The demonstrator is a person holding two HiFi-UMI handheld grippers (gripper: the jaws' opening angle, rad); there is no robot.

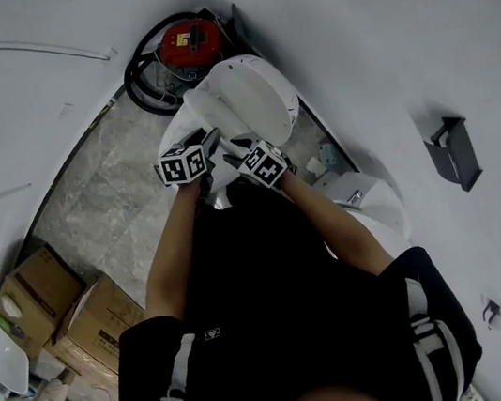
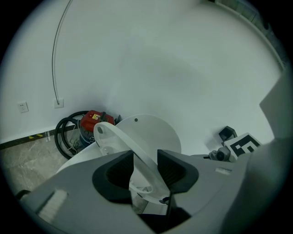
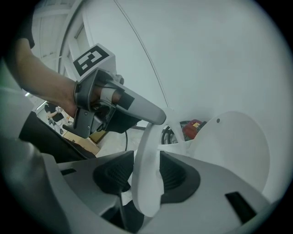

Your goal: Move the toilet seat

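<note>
The white toilet seat [image 1: 202, 115] is raised partway and stands in front of the upright lid [image 1: 256, 89]. Both grippers hold its front rim side by side. In the left gripper view the seat [image 2: 120, 139] runs edge-on between the dark pads [image 2: 120, 170], and my left gripper [image 2: 145, 159] is shut on it. In the right gripper view the seat's rim [image 3: 147, 173] fills the gap between the pads, with my right gripper [image 3: 145, 165] shut on it. The left gripper [image 3: 120, 101] shows there just past the rim. From the head view, the left gripper [image 1: 210, 142] and right gripper [image 1: 235, 152] meet at the seat.
A red vacuum cleaner [image 1: 191, 43] with a coiled black hose sits on the floor behind the toilet by the wall. Cardboard boxes [image 1: 80, 318] stand at the lower left. A dark holder [image 1: 452, 151] hangs on the right wall. White walls close in on both sides.
</note>
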